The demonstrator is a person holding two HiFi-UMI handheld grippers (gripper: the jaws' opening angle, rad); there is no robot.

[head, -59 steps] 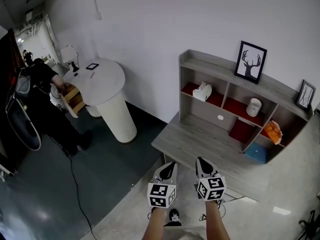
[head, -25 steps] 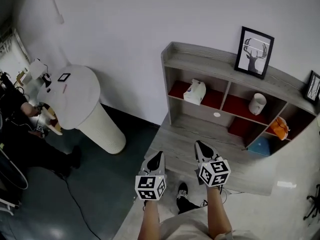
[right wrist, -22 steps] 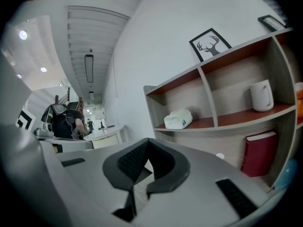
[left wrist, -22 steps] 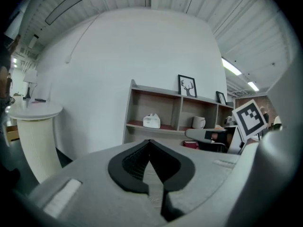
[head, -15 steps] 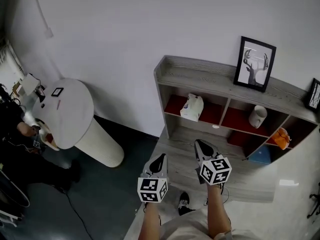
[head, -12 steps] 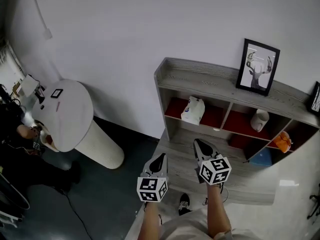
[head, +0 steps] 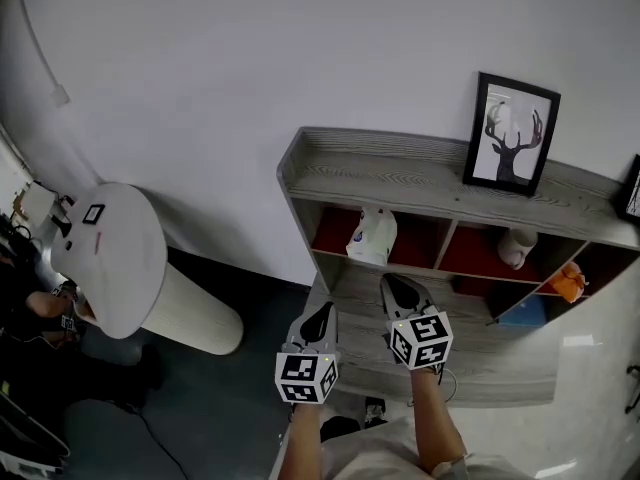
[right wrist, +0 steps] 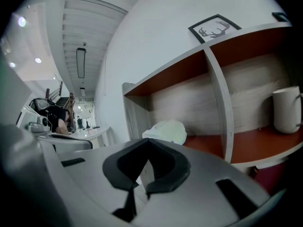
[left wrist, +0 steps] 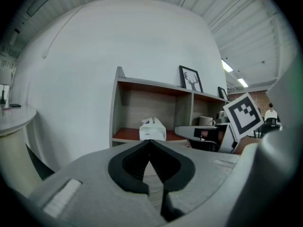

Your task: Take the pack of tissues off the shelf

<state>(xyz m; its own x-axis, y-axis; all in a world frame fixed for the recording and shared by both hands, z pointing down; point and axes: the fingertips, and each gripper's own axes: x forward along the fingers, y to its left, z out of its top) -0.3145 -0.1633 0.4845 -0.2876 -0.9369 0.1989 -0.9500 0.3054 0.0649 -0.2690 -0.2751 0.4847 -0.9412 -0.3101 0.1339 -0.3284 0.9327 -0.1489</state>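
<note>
**Both claws pressed together and empty, short of the shelf.**
The left claw (head: 319, 315) and the right claw (head: 393, 286) hang side by side above the grey surface (head: 480, 353), each with its jaws together on nothing. Beyond them, untouched, the pack of tissues (head: 372, 236) stands in the leftmost red-floored compartment of the shelf (head: 420, 178).

open-fronted shelf (head: 400, 180), divider (head: 446, 245) near tissues (head: 371, 236)

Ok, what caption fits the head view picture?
Left gripper and right gripper, both shut and empty, aim at the tissue pack on the grey shelf.
</note>
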